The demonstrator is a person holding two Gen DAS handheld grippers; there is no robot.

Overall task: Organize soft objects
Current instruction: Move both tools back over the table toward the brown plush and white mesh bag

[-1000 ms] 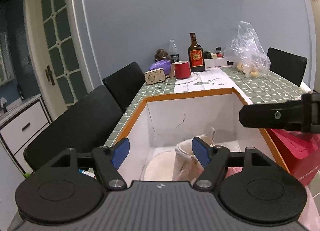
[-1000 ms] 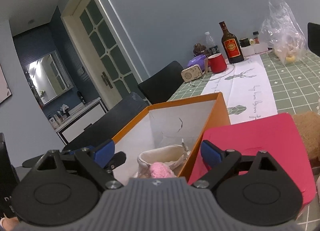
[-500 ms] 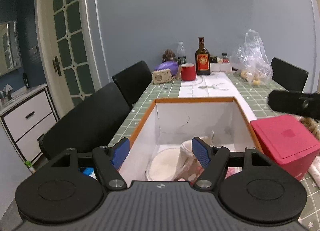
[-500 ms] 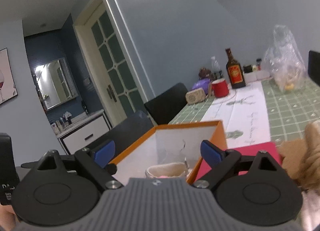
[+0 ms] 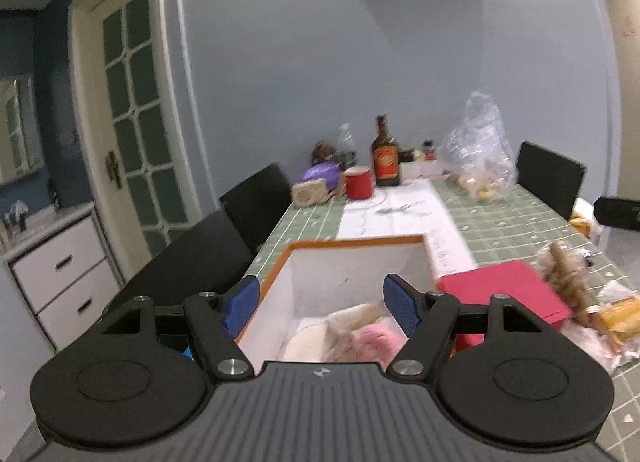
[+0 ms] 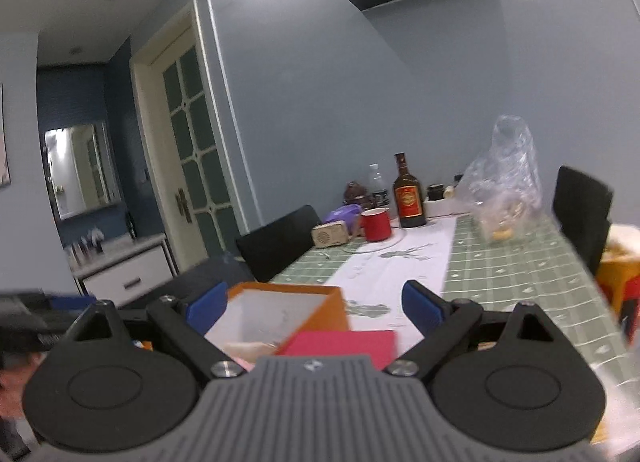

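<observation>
An orange-rimmed white box [image 5: 356, 240] [image 6: 288, 290] stands on the green checked table [image 5: 512, 218]. Inside it lie a cream cloth item [image 5: 352, 314] and a pink knitted item [image 5: 376, 336]. My left gripper [image 5: 322, 304] hangs open above the box's near end, nothing between its blue pads. A brown plush toy [image 5: 568, 278] lies right of the red box [image 5: 504, 286] [image 6: 340, 344]. My right gripper [image 6: 316, 308] is open and empty, raised behind both boxes. At the right edge of the left wrist view a dark part of the right gripper [image 5: 620, 214] shows.
At the table's far end stand a brown bottle [image 5: 386, 154], a red mug [image 5: 359, 181], a small beige radio [image 5: 312, 192] and a clear plastic bag [image 5: 480, 150]. Black chairs [image 5: 256, 198] line the left side. A yellow-orange packet [image 5: 620, 318] lies at the right.
Both grippers have pulled back and risen away from the box, so more of the table and wall shows. Their jaws stayed wide. The box contents have not moved.
</observation>
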